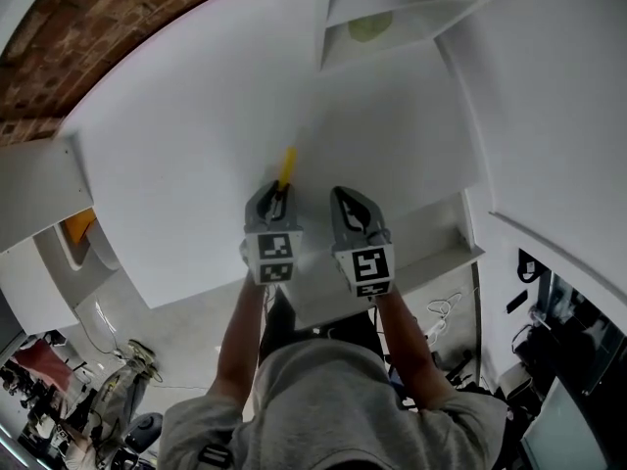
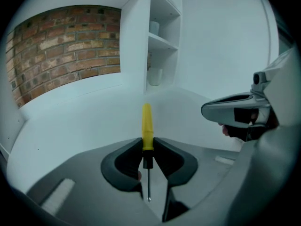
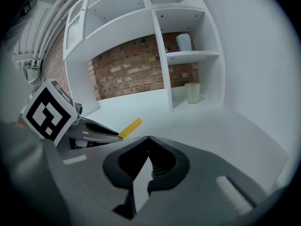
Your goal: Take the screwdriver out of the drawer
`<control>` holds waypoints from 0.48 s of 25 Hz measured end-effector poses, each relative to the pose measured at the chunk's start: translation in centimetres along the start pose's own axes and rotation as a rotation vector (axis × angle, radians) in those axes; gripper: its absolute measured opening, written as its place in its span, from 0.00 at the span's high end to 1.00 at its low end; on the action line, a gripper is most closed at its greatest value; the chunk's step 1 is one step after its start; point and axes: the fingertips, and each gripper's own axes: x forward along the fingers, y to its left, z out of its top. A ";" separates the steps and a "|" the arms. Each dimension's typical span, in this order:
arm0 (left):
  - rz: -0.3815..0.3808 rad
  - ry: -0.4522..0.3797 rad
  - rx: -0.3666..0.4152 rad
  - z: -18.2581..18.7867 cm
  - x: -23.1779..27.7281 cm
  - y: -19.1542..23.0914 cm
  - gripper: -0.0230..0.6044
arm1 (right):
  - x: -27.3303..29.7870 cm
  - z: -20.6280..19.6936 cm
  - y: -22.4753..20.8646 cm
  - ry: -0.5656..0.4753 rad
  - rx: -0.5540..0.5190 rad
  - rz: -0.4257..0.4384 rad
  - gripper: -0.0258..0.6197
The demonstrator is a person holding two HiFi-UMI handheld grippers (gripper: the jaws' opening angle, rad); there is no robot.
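Head view has both tools low over the smooth white tabletop (image 1: pixel 186 155), side by side, and I read my left gripper (image 1: pixel 281 192) as clamped on the screwdriver (image 1: pixel 287 167).

Where exactly is it pinched?

Left gripper view settles that. The dark, curved jaws press in on the neck, where the glossy yellow plastic handle meets the black collar. The handle is a slim rounded cylinder and sticks out ahead past the tips. The thin bare-metal shaft runs back towards the camera. So the screwdriver is up in that grip, above the table.

And your right gripper (image 1: pixel 348 199)?

Pressed together, tips meeting, and I see nothing between them in the right gripper view. It sits just beside the left one, with a grey moulded shell and a black-and-white marker cube (image 1: pixel 370 268) behind the jaws.

Background?

Rough red brick wall (image 2: pixel 66 46) and matte white shelving (image 3: pixel 188 55). A pale cup (image 3: pixel 184 42) stands on one shelf, with another below it.
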 end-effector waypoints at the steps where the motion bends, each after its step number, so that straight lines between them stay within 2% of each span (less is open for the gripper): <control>1: 0.001 0.008 0.000 -0.1 0.4 0.1 0.83 | 0.2 -0.1 -0.2 0.003 0.002 0.000 0.96; 12: 0.005 0.067 0.012 -1.2 2.1 0.5 0.83 | 1.1 -0.7 -1.0 0.013 0.030 -0.010 0.96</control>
